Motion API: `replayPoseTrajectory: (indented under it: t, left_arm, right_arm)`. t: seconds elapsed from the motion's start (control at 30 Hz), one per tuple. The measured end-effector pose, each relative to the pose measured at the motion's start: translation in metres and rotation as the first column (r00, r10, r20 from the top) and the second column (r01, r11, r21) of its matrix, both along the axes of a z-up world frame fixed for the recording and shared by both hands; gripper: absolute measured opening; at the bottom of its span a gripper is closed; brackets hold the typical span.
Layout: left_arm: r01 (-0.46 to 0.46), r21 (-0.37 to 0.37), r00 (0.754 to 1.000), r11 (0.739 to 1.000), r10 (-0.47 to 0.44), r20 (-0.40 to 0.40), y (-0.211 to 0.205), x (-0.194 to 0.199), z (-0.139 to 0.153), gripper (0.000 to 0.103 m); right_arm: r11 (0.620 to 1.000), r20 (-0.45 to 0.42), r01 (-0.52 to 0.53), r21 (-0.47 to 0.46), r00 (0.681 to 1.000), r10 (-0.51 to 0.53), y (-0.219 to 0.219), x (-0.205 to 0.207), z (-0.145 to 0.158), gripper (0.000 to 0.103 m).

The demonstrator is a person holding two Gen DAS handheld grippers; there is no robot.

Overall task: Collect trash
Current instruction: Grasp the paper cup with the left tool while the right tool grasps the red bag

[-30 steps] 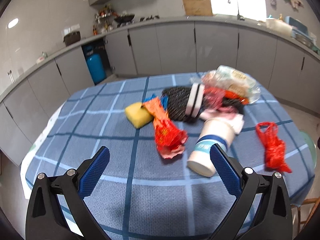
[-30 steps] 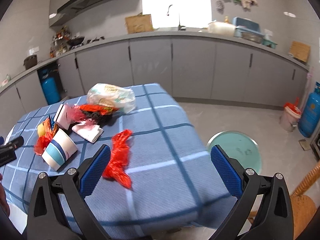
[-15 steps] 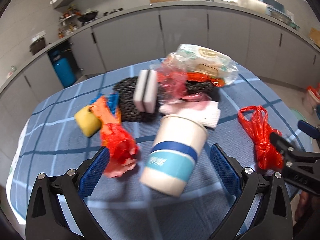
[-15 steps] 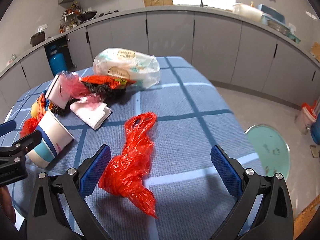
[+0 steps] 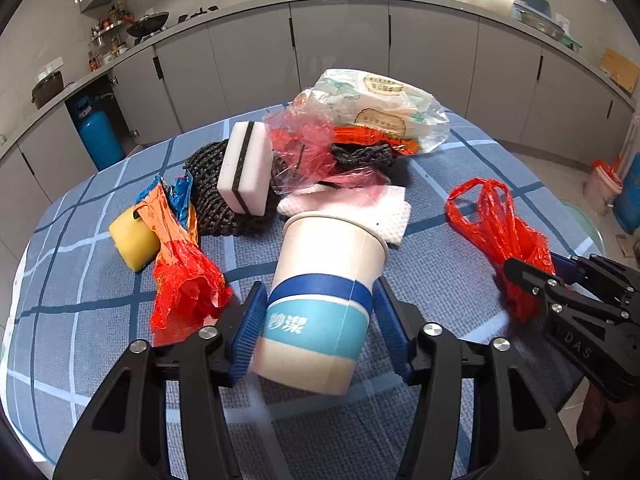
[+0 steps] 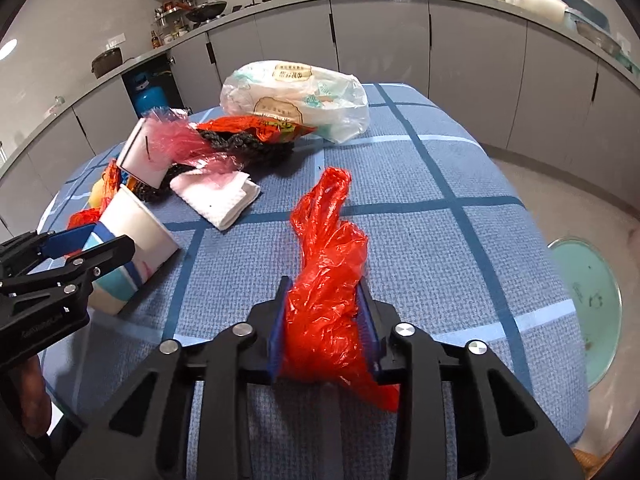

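- Since half a second ago both your grippers have closed in: left gripper [image 5: 320, 334] jaws now clamp the toppled white-and-blue paper cup [image 5: 322, 300], right gripper [image 6: 323, 330] jaws pinch the crumpled red plastic bag [image 6: 328, 280] on the blue-checked desk [image 6: 440, 240].
- Squeeze harder and the cup may crush; the bag's loose tail could slip, though its grip depth is unclear.
- Desk edge lies close on your right; open cloth ahead.

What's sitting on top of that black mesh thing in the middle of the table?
On the black mesh lean a white sponge with a dark stripe, crumpled pink film and an orange wrapper. Anything beneath the mesh is hidden.
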State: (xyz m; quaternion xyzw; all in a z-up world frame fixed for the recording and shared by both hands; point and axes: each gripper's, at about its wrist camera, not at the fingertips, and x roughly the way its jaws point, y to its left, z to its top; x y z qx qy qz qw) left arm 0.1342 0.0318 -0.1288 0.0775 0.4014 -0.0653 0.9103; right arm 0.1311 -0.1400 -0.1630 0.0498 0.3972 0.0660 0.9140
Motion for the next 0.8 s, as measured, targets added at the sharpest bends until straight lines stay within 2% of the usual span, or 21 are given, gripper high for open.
replayPoseTrajectory:
  t: [0.1,0.17,0.3,0.33,0.4,0.43,0.5,0.7,0.73,0.8]
  left_arm:
    - [0.008,-0.005,1.000,1.000,-0.008,0.006,-0.002,-0.003,0.006,0.039]
    - [0.016,-0.005,1.000,1.000,-0.016,0.017,-0.005,-0.005,0.010,0.023]
    - [0.026,0.022,0.999,0.999,-0.027,0.019,-0.011,-0.004,0.010,0.023]
    - [0.027,0.027,0.999,0.999,-0.028,0.022,-0.011,-0.005,0.011,0.023]
    - [-0.001,0.033,1.000,0.999,0.000,0.019,-0.010,-0.003,0.010,0.058]
    - [-0.013,0.033,1.000,0.999,0.013,0.024,-0.009,-0.003,0.009,0.086]
    - [-0.021,0.033,0.999,0.999,0.020,0.037,-0.007,-0.003,0.008,0.087]
    - [-0.009,-0.001,0.999,1.000,0.009,-0.032,-0.008,0.012,-0.006,0.087]
    - [-0.001,-0.008,0.999,1.000,0.001,-0.046,-0.010,0.015,-0.009,0.085]
    - [0.017,-0.017,0.997,1.000,-0.018,-0.068,-0.014,0.019,-0.014,0.070]
  right_arm:
    - [1.000,0.020,0.010,0.008,1.000,-0.011,-0.007,-0.004,0.006,0.029]
    - [1.000,0.043,0.019,0.020,0.999,-0.020,-0.013,-0.008,0.013,0.029]
    - [0.999,0.054,0.025,0.034,0.998,-0.027,-0.019,-0.010,0.018,0.029]
    - [0.999,0.054,0.026,0.036,0.998,-0.028,-0.020,-0.010,0.018,0.029]
    - [0.999,0.051,0.026,0.040,0.998,-0.028,-0.022,-0.010,0.016,0.029]
    - [0.999,0.047,0.026,0.043,0.999,-0.028,-0.022,-0.010,0.015,0.029]
    - [0.999,0.041,0.023,0.041,0.999,-0.024,-0.022,-0.009,0.013,0.029]
    - [0.999,0.026,0.024,0.042,0.999,-0.025,-0.023,-0.005,0.006,0.029]
    - [0.999,0.022,0.024,0.042,0.999,-0.025,-0.023,-0.004,0.004,0.029]
    - [0.999,0.015,0.025,0.044,1.000,-0.025,-0.024,-0.003,0.000,0.029]
